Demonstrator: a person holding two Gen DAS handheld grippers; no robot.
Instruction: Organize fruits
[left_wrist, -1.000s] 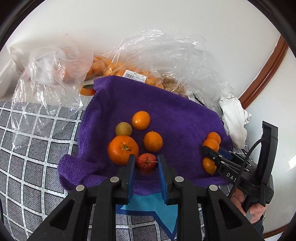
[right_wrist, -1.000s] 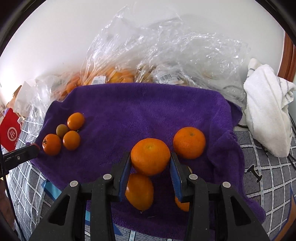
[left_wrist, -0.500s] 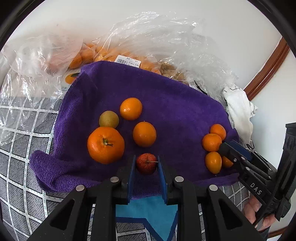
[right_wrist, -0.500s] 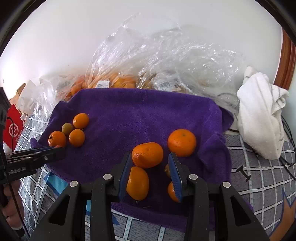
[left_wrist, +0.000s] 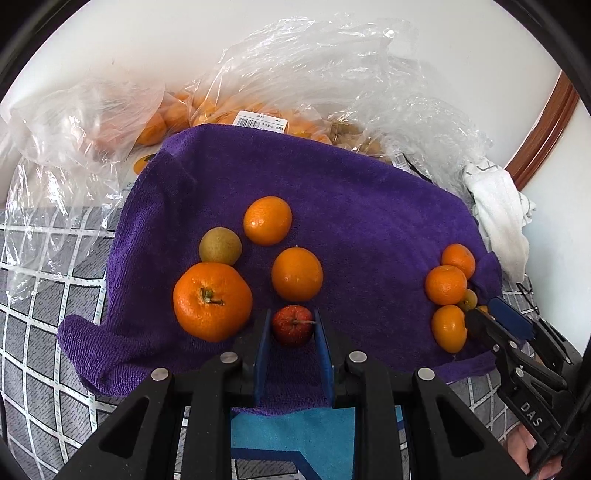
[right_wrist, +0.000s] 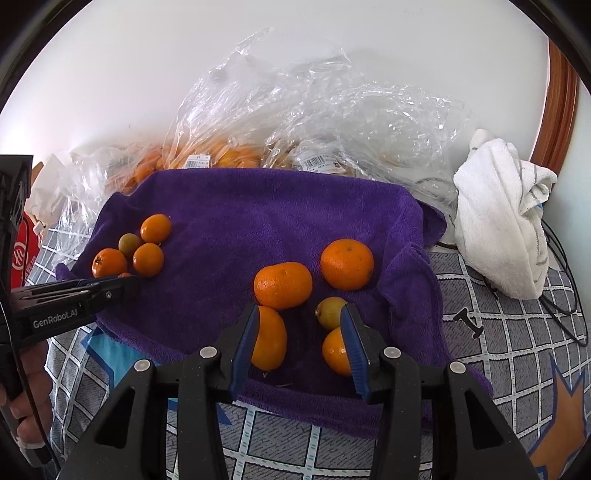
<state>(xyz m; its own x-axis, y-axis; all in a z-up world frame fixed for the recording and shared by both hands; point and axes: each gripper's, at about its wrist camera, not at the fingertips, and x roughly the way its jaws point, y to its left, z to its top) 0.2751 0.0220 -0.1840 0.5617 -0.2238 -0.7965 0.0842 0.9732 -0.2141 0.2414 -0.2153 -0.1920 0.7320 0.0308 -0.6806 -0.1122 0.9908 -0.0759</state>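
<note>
left claw (left_wrist: 291, 332) clamped on small red fruit (left_wrist: 292, 324), stem sideways toward right pad | right claw (right_wrist: 299, 339) just opened, nothing between pads, tangerine (right_wrist: 283, 284) just ahead on purple towel (right_wrist: 258, 206) | risk: red fruit set down rolls against big orange (left_wrist: 212, 301) left of claw; round, no long axis

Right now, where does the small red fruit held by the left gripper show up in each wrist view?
Left wrist view: the small red fruit sits low and central, clamped between the left gripper's blue pads, just right of the big stemmed orange.
Right wrist view: only a sliver of it peeks over the left gripper's tip at far left, below the orange cluster.
Shared landmark: the purple towel.
</note>
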